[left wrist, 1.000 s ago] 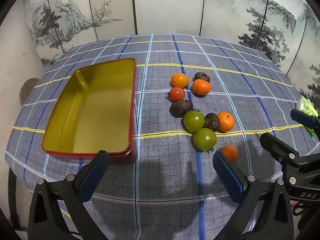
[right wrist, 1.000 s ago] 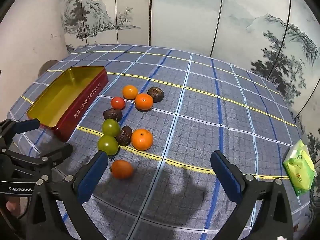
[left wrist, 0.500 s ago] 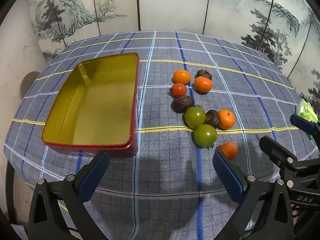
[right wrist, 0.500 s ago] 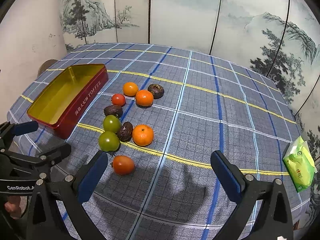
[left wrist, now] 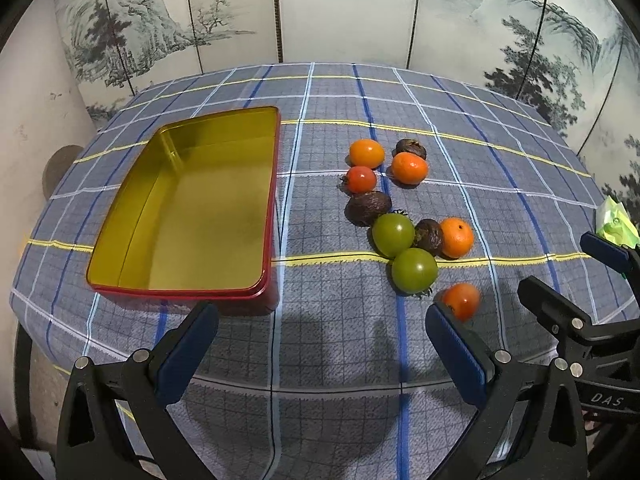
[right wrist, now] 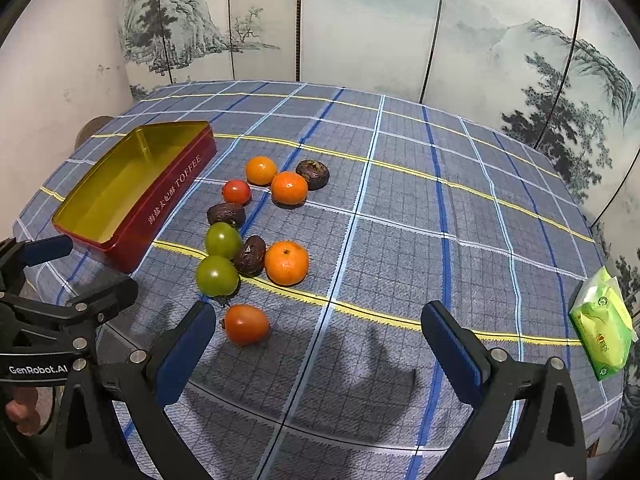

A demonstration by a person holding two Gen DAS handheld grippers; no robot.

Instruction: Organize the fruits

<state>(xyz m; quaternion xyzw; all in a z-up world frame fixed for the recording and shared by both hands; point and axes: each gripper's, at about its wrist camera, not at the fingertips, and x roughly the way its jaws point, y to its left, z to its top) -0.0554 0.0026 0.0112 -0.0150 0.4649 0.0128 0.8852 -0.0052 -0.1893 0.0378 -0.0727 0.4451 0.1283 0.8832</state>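
Both grippers, left gripper [left wrist: 320, 344] and right gripper [right wrist: 318, 340], spread wide and empty above the table's near edge, poised for a first pick. Fruits [right wrist: 248, 258] clustered mid-table; tin [left wrist: 192, 208] empty toward the left edge. Versus a second ago: pulled back slightly, fruits unmoved.

Our left gripper [left wrist: 318, 352] and right gripper [right wrist: 318, 354] were black frames with dark blue finger pads [left wrist: 187, 354] and silver screws. At the frames' edges, white lettering read "GenRobot.AI" and "DAS".
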